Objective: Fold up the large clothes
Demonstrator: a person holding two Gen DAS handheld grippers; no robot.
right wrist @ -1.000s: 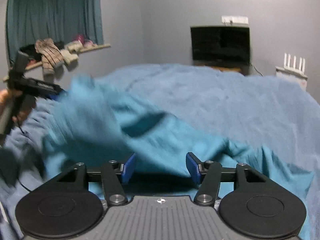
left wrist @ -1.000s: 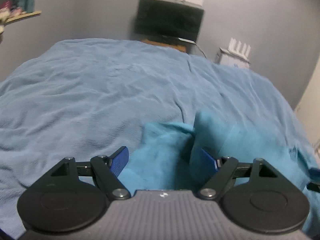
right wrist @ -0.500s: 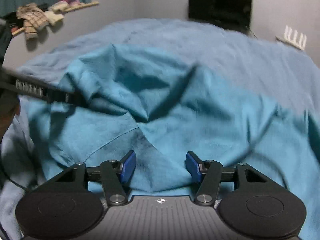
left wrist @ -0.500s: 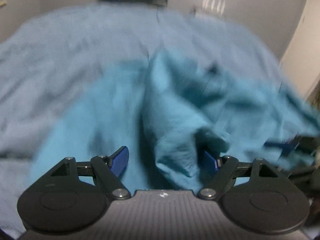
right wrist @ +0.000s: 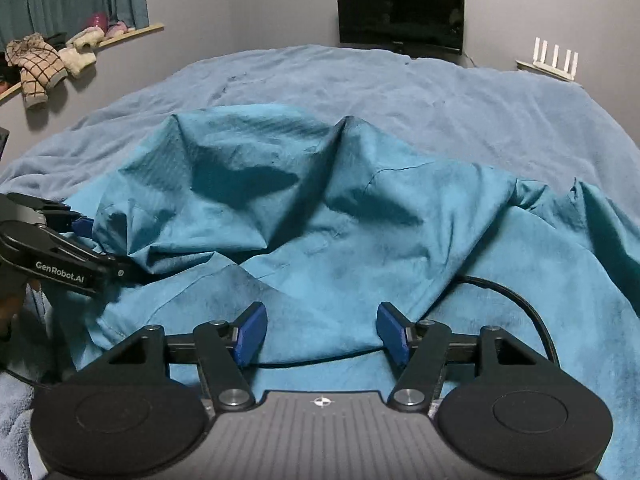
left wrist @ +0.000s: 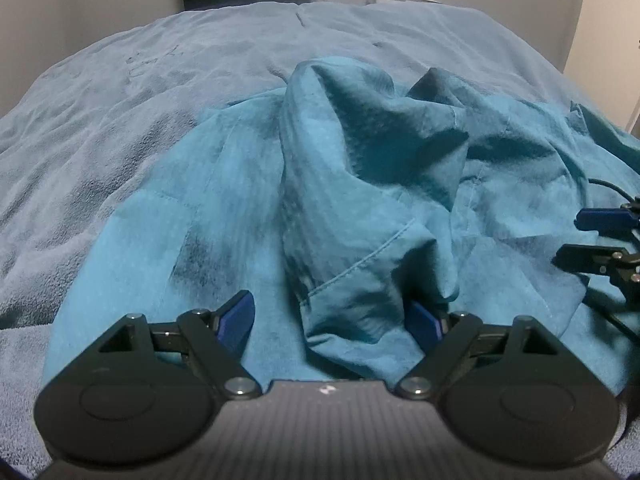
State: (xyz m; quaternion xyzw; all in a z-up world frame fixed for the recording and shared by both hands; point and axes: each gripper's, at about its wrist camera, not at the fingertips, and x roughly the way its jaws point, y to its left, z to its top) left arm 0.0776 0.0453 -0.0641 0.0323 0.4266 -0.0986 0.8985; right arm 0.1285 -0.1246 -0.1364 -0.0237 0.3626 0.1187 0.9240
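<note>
A crumpled teal garment [left wrist: 360, 184] lies spread on the bed [left wrist: 120, 112] — its folds bunched into ridges near the middle, its near edge reaching the cameras. The left gripper [left wrist: 332, 320] has its blue fingers [left wrist: 238, 314] apart, with a hemmed fold of the garment rising between them; the right finger is partly hidden behind that cloth. The right gripper [right wrist: 322, 330] holds its fingers [right wrist: 252, 330] apart too, low over flat fabric — nothing is clamped. A black cable [right wrist: 516, 300] curves across the garment at the right. A dark monitor [right wrist: 400, 16] stands beyond the bed's far edge.
</note>
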